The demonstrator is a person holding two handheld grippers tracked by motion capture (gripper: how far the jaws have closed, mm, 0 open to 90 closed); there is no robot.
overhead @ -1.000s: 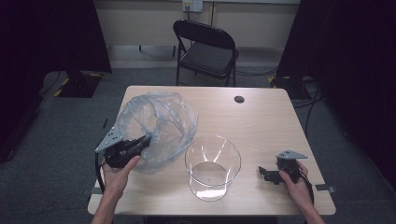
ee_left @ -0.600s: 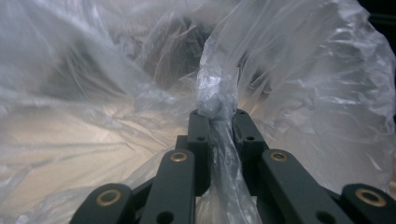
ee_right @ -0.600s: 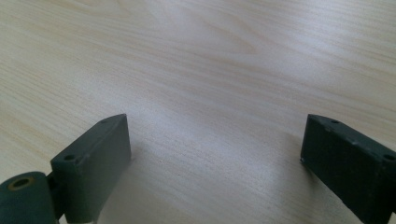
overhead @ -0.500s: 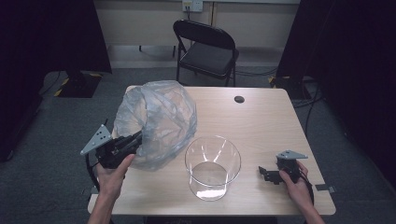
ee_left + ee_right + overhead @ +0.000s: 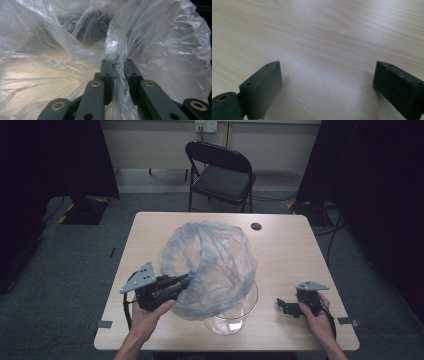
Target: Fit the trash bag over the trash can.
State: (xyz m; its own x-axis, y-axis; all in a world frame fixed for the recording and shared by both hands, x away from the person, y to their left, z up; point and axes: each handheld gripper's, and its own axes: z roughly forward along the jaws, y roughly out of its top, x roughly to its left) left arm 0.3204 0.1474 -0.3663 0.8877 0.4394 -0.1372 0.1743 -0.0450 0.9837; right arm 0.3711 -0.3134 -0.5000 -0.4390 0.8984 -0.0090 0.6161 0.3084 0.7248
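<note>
Between the jaws of the left gripper [image 5: 187, 279], a fold of the clear plastic bag [image 5: 212, 265] is pinched tight; the bag billows ahead of it, lifted off the wooden table [image 5: 285, 250] and draped over the glass bowl [image 5: 227, 320] just to its right. Farther right, well apart, the right gripper [image 5: 281, 305] rests on the table, jaws spread wide with nothing between them.

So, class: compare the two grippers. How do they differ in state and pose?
The left gripper is shut on the clear plastic bag, raised above the table; the right gripper is open with nothing between its jaws. The left is lifted beside the glass bowl; the right sits low by the table's edge. Both are black, hand-held and two-jawed.
</note>
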